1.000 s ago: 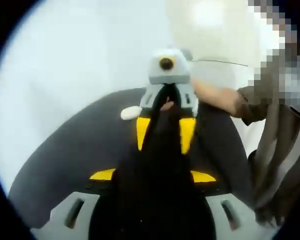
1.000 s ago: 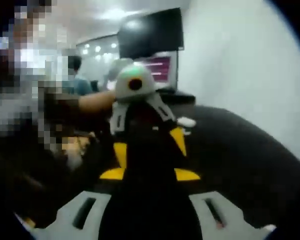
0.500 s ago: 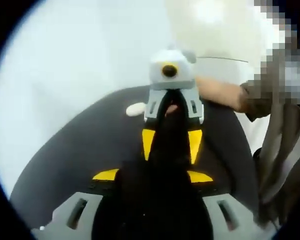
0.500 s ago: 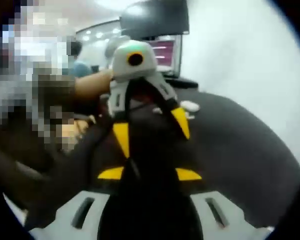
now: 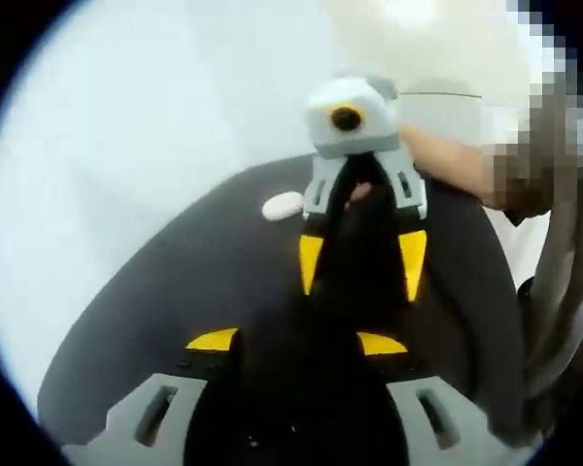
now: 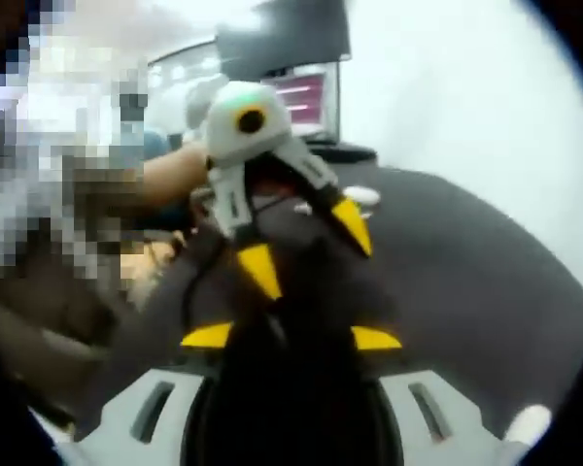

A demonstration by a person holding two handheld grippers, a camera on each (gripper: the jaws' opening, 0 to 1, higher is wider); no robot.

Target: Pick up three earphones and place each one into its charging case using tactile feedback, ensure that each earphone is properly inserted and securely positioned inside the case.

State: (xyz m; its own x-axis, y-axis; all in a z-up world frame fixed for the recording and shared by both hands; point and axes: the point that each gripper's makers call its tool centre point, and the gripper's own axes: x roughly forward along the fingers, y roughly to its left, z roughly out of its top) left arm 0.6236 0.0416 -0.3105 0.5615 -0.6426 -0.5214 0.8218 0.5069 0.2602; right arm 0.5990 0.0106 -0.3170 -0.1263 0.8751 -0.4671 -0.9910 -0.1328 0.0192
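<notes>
Black jaws of the left hand-held gripper meet the right hand-held gripper; whether either is closed, I cannot tell. Beyond, at eleven o'clock on the dark desk, a white earphone lies: light, slick, best pinched across its body.

The worktop has a dark grey, matt, slightly soft-looking surface with no gloss. A small white charging case on it looks like smooth, faintly shiny plastic. The left hand-held gripper has matt black jaws with yellow plastic tips and pale grey moulded plastic parts, as does the right hand-held gripper. The wall behind is plain matt white.
</notes>
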